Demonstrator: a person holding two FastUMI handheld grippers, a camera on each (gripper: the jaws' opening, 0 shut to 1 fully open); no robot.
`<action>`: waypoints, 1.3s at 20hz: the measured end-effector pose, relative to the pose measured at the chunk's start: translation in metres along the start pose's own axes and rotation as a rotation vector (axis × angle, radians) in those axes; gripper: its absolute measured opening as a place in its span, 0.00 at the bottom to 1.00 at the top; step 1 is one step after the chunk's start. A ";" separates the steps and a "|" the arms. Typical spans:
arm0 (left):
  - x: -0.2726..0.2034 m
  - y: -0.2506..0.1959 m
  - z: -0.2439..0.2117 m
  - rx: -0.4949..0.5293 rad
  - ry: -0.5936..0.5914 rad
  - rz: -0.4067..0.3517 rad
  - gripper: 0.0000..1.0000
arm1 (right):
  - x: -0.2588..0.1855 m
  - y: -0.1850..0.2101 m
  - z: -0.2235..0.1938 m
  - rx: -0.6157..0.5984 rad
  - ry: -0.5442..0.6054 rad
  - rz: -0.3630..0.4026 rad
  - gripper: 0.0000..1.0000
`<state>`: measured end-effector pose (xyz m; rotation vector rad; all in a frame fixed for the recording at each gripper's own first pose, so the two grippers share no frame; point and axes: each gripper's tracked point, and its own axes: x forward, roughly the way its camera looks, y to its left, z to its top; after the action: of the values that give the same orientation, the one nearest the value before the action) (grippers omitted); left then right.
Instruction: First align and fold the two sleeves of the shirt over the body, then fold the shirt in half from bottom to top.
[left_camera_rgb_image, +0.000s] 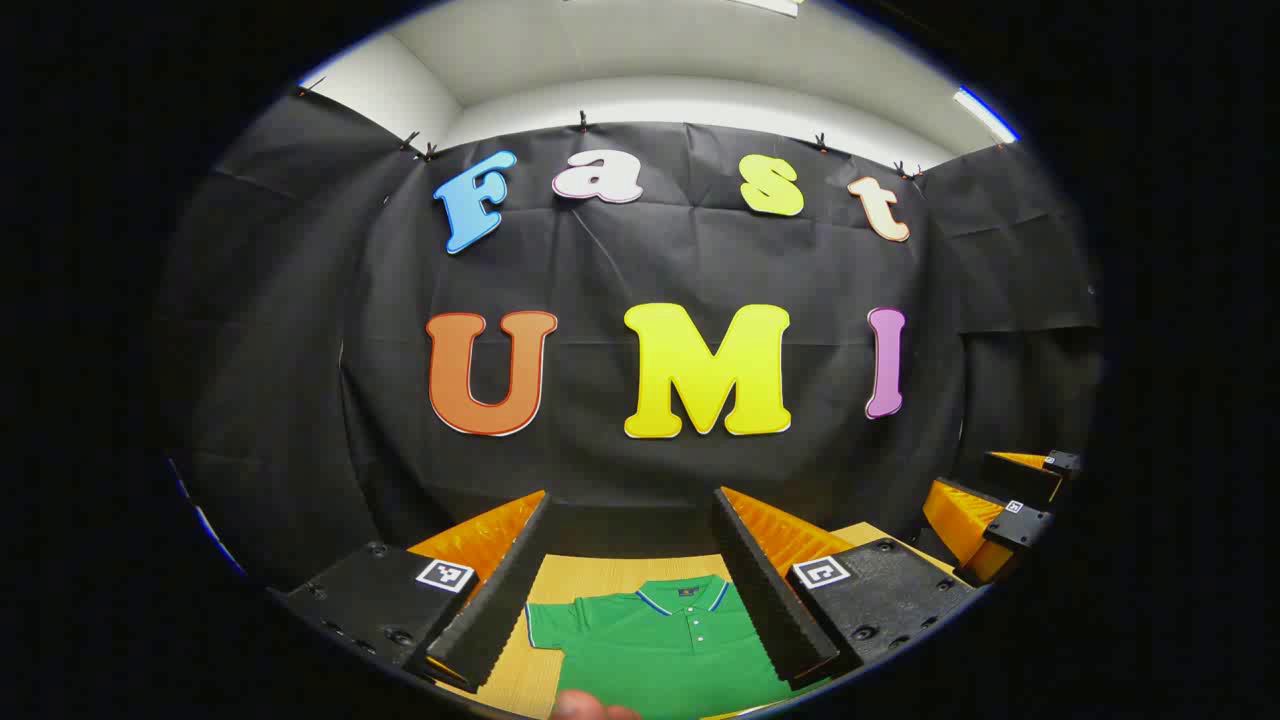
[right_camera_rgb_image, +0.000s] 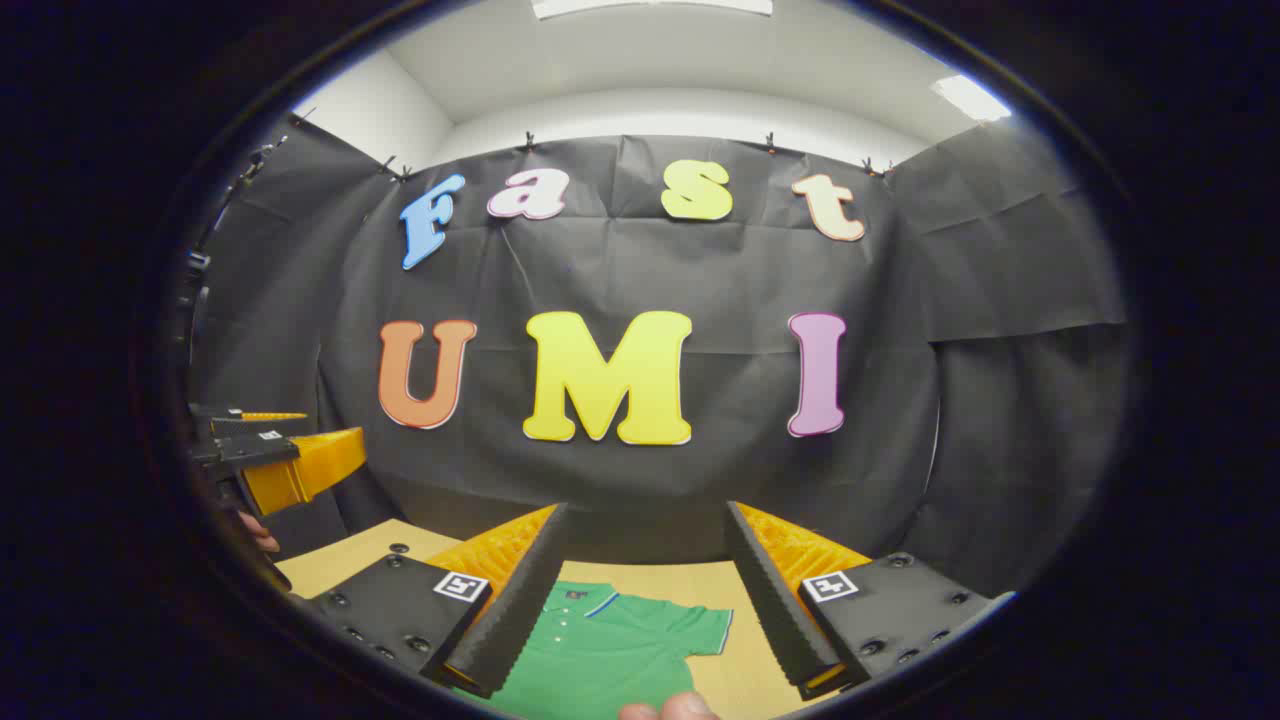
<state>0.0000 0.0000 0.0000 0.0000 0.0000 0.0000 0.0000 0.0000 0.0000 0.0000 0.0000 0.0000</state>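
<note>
We see a green polo shirt (left_camera_rgb_image: 660, 640) lying flat on a wooden table (left_camera_rgb_image: 600, 578), collar toward the booth's back wall. The left gripper (left_camera_rgb_image: 632, 520) and right gripper (right_camera_rgb_image: 645, 530) hover above it — both with jaws spread wide, holding nothing. In each view, the shirt lies between the 2 fingers.

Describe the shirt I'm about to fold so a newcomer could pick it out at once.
Start at the wooden table in front of the black cloth wall. Lying flat on it, below both raised grippers, is the green polo shirt; the left gripper has it framed between its open fingers. It is set apart by its bright green fabric, the blue-and-white trim on its collar and short sleeves, and its buttoned placket.
</note>
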 end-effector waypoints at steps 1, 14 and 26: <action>0.000 -0.001 -0.002 -0.004 -0.002 -0.001 1.00 | 0.001 -0.001 -0.002 0.002 0.009 -0.004 0.94; 0.004 -0.003 -0.017 0.012 0.044 0.012 0.99 | 0.009 -0.009 -0.008 -0.002 0.012 -0.014 0.94; 0.005 0.007 -0.025 0.015 0.051 0.038 1.00 | 0.021 0.010 -0.028 -0.034 0.087 0.066 0.94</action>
<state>0.0046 0.0069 -0.0250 0.0152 0.0509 0.0383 0.0208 0.0095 -0.0278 -0.0343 0.0871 0.0662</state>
